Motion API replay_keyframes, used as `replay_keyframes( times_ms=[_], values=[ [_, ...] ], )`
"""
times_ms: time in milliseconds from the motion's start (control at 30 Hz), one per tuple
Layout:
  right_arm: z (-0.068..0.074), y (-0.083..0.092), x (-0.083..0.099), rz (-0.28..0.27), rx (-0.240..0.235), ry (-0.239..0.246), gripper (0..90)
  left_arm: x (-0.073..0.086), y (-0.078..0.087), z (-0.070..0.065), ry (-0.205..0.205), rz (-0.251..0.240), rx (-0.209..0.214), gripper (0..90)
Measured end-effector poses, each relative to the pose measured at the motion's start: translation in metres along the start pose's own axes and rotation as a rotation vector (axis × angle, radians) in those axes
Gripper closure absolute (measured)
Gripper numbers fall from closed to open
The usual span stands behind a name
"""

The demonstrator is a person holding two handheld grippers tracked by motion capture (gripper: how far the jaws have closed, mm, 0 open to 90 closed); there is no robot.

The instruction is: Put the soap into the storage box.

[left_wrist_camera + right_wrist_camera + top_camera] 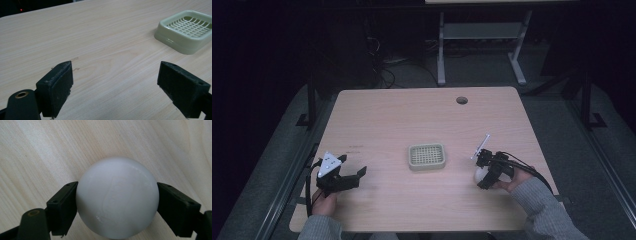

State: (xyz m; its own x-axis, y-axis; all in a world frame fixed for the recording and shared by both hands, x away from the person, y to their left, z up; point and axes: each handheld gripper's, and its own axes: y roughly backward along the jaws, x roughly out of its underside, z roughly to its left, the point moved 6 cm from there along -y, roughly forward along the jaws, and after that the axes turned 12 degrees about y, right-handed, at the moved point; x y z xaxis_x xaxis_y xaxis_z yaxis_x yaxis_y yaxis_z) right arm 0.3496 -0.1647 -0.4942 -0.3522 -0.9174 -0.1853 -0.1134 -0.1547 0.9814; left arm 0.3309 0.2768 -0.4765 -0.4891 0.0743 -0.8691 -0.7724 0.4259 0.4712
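right gripper (pixel 117 207): jaws closed on white ball (pixel 117 197), right of soap dish (pixel 427 156) | left gripper (pixel 116 87): jaws wide apart, holds nothing, left of dish

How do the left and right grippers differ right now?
The left gripper has its jaws spread wide with nothing between them; the right gripper has its jaws closed against both sides of a white ball. The left gripper points across the table toward the pale green soap dish; the right gripper looks down onto the tabletop. Both have black jaws and sit near the person's edge.
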Motion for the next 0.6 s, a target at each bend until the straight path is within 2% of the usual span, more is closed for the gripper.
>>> replay_keyframes(
  times_ms=[600],
  values=[
    [0.002, -0.001, -0.0019, 0.014, -0.004, 0.011, 23.3, -0.0002, 0.0003, -0.0001, 0.004, -0.005, 0.001, 12.8]
  ],
)
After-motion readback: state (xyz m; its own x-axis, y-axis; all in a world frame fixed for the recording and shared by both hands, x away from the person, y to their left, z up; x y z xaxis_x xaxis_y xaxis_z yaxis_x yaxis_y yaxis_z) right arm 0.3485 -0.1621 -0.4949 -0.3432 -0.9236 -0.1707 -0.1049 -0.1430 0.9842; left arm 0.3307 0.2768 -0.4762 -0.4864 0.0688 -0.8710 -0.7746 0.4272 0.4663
